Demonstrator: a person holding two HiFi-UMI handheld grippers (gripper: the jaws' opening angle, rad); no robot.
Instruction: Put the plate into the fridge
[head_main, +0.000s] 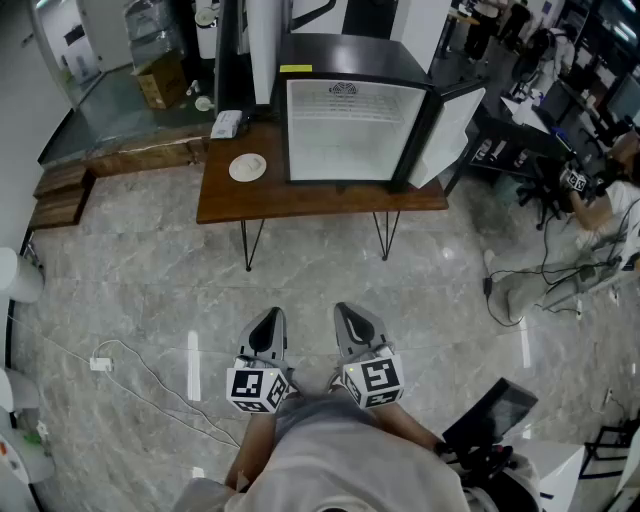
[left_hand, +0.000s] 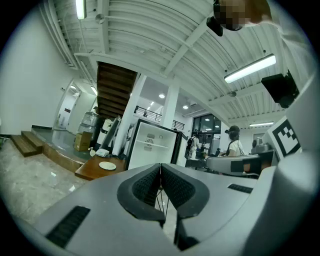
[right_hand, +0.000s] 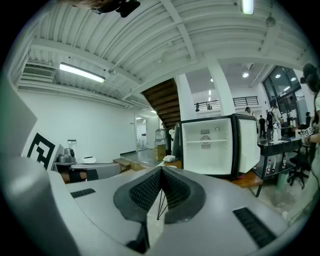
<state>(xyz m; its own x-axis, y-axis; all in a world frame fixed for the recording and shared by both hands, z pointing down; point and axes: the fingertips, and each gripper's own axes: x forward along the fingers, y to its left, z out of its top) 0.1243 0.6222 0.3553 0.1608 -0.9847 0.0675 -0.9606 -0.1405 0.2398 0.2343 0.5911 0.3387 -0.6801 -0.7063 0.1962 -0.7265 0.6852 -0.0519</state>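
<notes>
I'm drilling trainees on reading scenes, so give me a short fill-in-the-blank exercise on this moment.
1. The door of the fridge stands ____.
2. In the head view, the plate lies on the table, to the fridge's ____.
3. The left hand-held gripper and the right hand-held gripper both have jaws ____.

Missing words: open; left; shut.

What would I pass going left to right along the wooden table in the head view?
The plate → the fridge, standing open → its door, swung out to the right.
</notes>
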